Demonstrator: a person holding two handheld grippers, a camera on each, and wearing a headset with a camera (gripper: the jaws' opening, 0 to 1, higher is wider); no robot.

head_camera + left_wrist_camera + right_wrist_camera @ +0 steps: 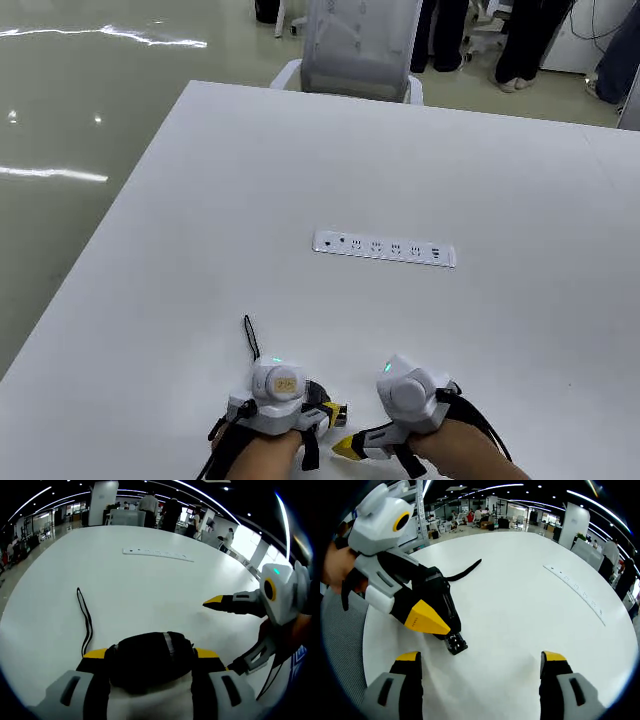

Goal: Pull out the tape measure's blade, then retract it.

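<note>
A black tape measure [152, 662] sits between the yellow-tipped jaws of my left gripper [151, 654], which is shut on it. Its thin black wrist strap [85, 615] trails on the white table. In the right gripper view the left gripper [437, 615] holds the case [432, 595], and the blade's hook end [455, 643] pokes out just above the table. My right gripper [480, 656] stands open with nothing between its fingers, a short way from the hook. In the head view both grippers, left [325, 412] and right [350, 445], are at the table's near edge.
A white power strip [383, 248] lies across the middle of the table [300, 170]. A grey mesh chair [360, 45] stands at the far edge, and people stand beyond it on the shiny floor.
</note>
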